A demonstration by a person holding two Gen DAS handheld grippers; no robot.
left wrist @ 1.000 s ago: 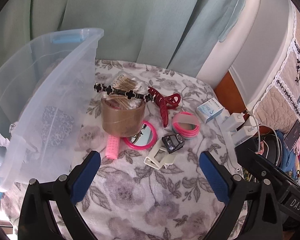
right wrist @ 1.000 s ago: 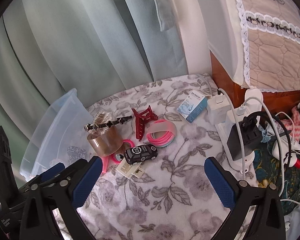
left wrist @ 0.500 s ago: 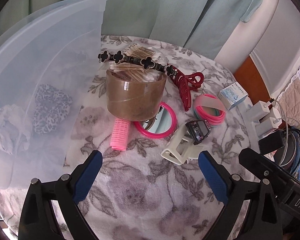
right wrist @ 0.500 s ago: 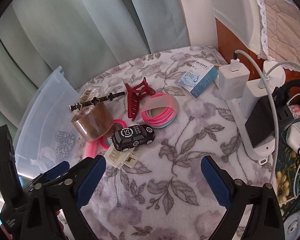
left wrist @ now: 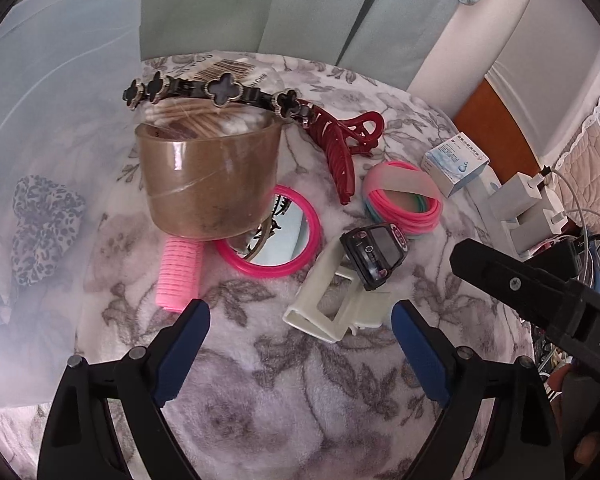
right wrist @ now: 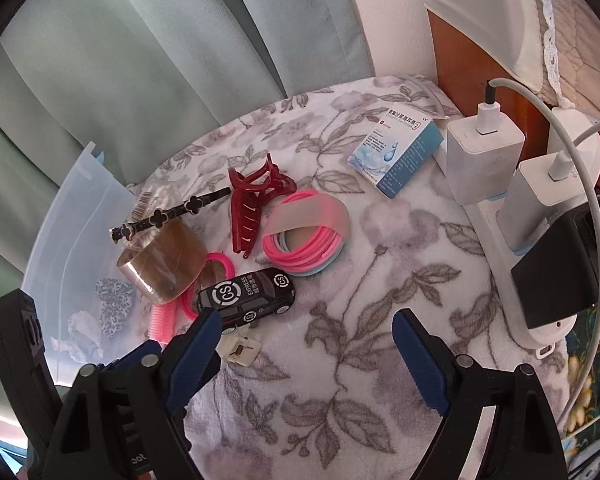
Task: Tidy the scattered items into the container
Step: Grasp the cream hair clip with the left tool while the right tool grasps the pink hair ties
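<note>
Left gripper [left wrist: 300,318]: points steeply down over the near part of the floral blanket [left wrist: 284,408]; jaws closing with nothing between the blue pads, so not gripping. Sits just short of the white clip [left wrist: 332,304], probably the first pick.

Right gripper [right wrist: 308,320]: same attitude, jaws closing on empty air above bare blanket. Left pad sits close to the toy car [right wrist: 246,298]; cannot tell whether it touches.

Container [left wrist: 52,80]: stands at the left edge of the blanket, beside the pile, presumably for short transfers. Translucent, smooth-walled plastic. Already holds a leopard-print scrunchie [left wrist: 40,228] and something pale and crumpled, too hazy through the wall to identify.

Scattered items, all outside the container and clustered mid-blanket:
- Tape roll [left wrist: 208,184]: brown, glossy, stands on edge over a packet of cotton swabs [left wrist: 204,114]. Carries the black clover hair clip [left wrist: 216,92] across its upper rim; expect the clip to drop if the roll is lifted first.
- Pink mirror [left wrist: 276,240]: flat, round, rigid rim, partly tucked under the roll. Hard to pinch flat; clear the roll beforehand.
- Pink hair roller [left wrist: 178,272]: ribbed cylinder, lies just beside the roll. Likely to roll.
- Red claw clip [left wrist: 340,148]: hard, toothed, curved plastic.
- Pink bands [right wrist: 308,240]: thin soft loops bundled by a frosted strap.
- Toy car: black, glossy, rests on the white clip.
- Blue-white box [right wrist: 396,148]: cardboard, near the far right corner, next to the chargers [right wrist: 484,160]. Leave the chargers in place.

Task status, judged: barely begun.
</note>
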